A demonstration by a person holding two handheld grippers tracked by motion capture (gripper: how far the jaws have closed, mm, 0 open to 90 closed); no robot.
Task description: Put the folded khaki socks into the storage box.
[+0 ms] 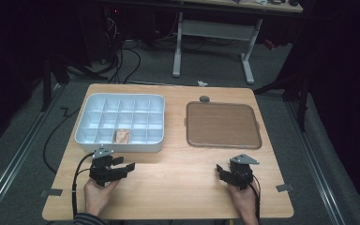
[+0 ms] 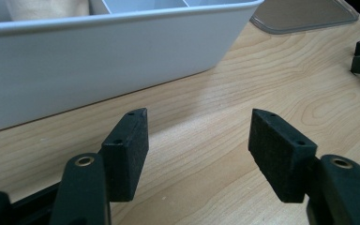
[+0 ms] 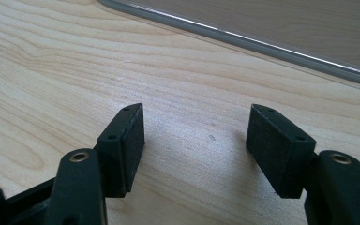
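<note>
Dim room, lit tabletop (image 1: 178, 173), dark surroundings, soft shadows, slightly blurred near edges

white organizer box (image 1: 89, 136), brown tray (image 1: 223, 124), pale woodgrain table (image 1: 178, 178)

A light wooden table (image 1: 178, 183) bore a white compartment box (image 1: 89, 140) just beyond the left gripper (image 1: 124, 164) and a clear lid (image 1: 223, 124) beyond the right gripper (image 1: 222, 171).

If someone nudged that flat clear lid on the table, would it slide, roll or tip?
The clear lid lies flat on the wooden table, so it would probably slide, not roll or tip. It looks thin, likely light and slightly bendy. Its low rim may be awkward to grip.
</note>
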